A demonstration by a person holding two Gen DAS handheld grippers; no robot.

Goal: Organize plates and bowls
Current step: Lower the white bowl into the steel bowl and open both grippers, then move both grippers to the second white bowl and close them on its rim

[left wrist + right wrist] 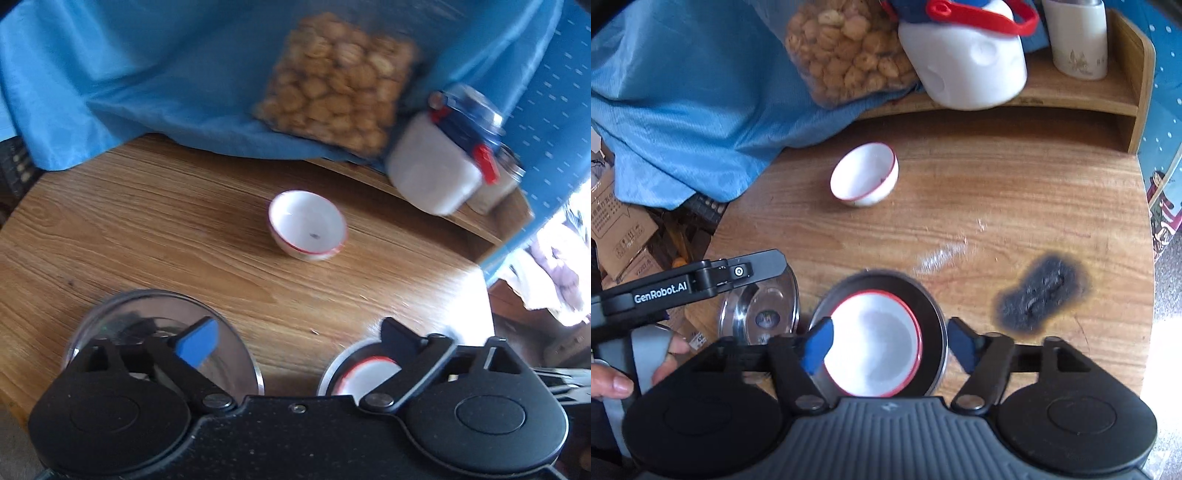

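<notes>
Now we are hovering both grippers wide and empty: right gripper (890,345) over the nested red-rimmed bowl (873,343), left gripper (299,338) near the steel plate (162,343); reaching far risks tipping the lone red-rimmed bowl (864,175).

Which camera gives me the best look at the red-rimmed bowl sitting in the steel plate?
The right wrist view. There the red-rimmed bowl shows nearly whole, nested in the steel plate, between the open right gripper. The left wrist view shows only a sliver of that bowl, behind a finger of the left gripper.
</notes>
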